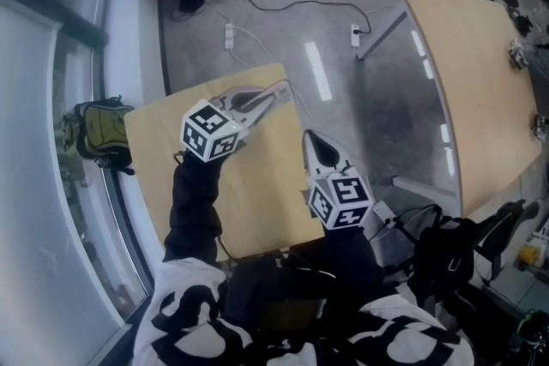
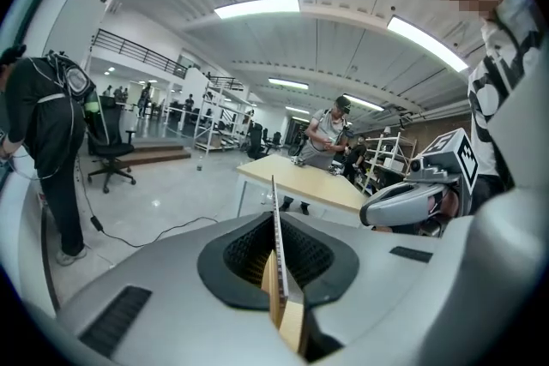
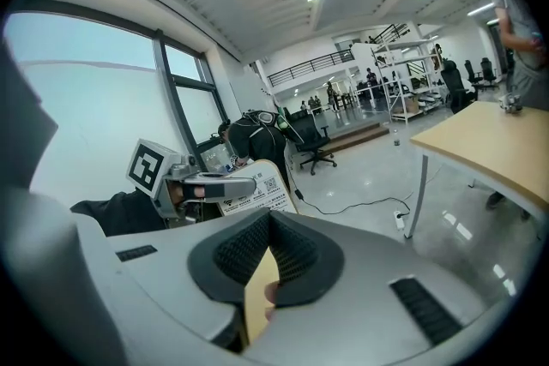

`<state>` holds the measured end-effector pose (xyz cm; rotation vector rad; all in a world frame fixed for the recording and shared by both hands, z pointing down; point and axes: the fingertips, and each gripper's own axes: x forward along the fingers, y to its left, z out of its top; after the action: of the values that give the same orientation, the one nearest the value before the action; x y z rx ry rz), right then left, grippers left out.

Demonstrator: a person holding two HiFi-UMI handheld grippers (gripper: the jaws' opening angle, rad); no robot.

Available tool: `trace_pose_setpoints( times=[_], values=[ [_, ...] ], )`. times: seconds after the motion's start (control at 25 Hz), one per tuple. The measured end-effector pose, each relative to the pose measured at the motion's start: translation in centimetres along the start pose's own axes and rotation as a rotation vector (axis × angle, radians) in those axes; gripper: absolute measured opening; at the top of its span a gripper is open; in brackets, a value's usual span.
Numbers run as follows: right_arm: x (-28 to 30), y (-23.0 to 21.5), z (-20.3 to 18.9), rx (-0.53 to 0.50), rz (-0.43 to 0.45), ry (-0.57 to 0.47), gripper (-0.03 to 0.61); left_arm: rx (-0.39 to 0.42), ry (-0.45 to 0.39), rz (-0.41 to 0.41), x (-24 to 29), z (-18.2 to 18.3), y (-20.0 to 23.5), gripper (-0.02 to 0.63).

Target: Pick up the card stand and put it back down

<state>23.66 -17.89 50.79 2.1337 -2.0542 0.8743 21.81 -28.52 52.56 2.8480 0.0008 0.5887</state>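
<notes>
Small wooden table (image 1: pixel 257 210) sits under both tools. The left gripper (image 1: pixel 276 92) is up over its far edge, pinching the card stand (image 3: pixel 249 191), which is clear of the tabletop. From the left gripper view the card is edge-on, just a thin white sliver. Side on, it's a round-topped white sign with printed text and QR codes. The right gripper (image 1: pixel 309 137) hangs just beside it, jaws pressed together on nothing. A bigger table (image 1: pixel 480 81) stands to the right, with a green backpack (image 1: pixel 99 133) to the left and a power strip (image 1: pixel 229 36) on the floor.
</notes>
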Motion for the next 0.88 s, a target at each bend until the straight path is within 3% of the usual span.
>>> trace_pose_setpoints(
  times=[0.52,0.88],
  values=[
    [-5.2,6.2,4.4,-0.079,0.054,-0.147,0.020,0.015,-0.159,0.229,-10.9,6.6,-6.0,0.018],
    [-7.0,9.2,6.1,-0.114,0.072,-0.212,0.020,0.051,-0.311,0.484,-18.2,7.7,-7.4,0.018]
  ],
)
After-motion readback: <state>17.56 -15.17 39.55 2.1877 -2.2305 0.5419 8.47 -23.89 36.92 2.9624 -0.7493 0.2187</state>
